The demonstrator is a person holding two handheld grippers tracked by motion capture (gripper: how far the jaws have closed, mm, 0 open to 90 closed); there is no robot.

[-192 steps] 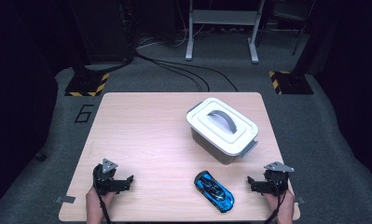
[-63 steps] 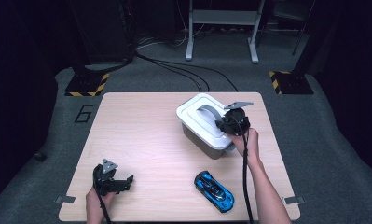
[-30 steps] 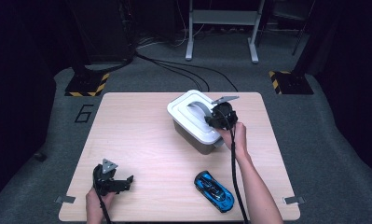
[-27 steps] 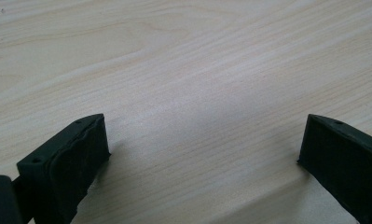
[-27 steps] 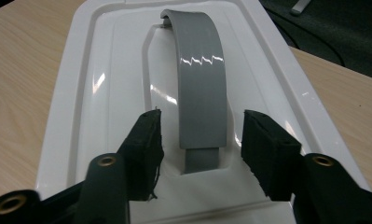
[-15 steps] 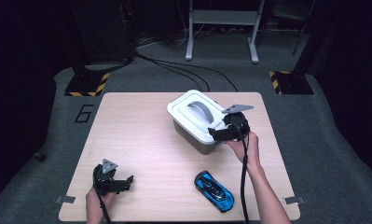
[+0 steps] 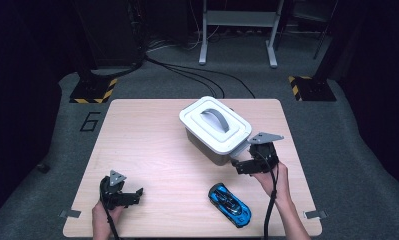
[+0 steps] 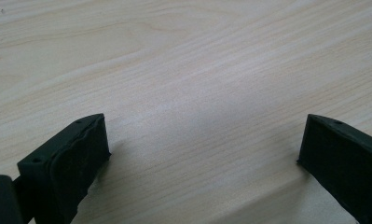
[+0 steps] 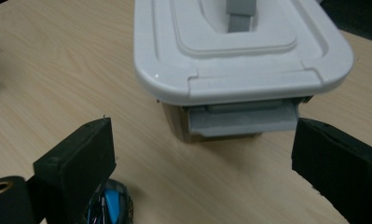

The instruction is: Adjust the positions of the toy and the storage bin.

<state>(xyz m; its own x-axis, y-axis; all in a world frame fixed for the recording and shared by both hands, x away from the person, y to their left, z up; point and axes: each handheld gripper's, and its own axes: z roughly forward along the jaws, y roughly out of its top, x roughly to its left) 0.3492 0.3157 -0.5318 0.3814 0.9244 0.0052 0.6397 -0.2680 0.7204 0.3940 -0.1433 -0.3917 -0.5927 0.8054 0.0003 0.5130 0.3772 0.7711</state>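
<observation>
A white lidded box (image 7: 214, 131) with a grey handle (image 7: 213, 119) stands on the wooden table (image 7: 147, 140), right of centre. My right gripper (image 7: 239, 166) hovers just off the box's near right end. Its jaws have just been opening and stand open with nothing between them. In the right gripper view the box (image 9: 239, 60) and its grey latch (image 9: 242, 119) lie ahead of the gripper (image 9: 202, 158), untouched. A blue toy car (image 7: 229, 204) rests near the front edge, and its nose (image 9: 110, 207) peeks beside the left jaw. My left gripper (image 7: 134, 194) rests open at the front left over bare wood (image 8: 202, 154).
The table's right edge runs close to the right hand. Beyond the table lie dark floor cables (image 7: 187, 75), a metal stand (image 7: 237, 30) and yellow-black striped markers (image 7: 89, 92). Open wood stretches between the left gripper and the box.
The right gripper let go of the box's handle and drew back toward the near right of the box, jaws spreading. The box stays put; the left gripper has not moved.
</observation>
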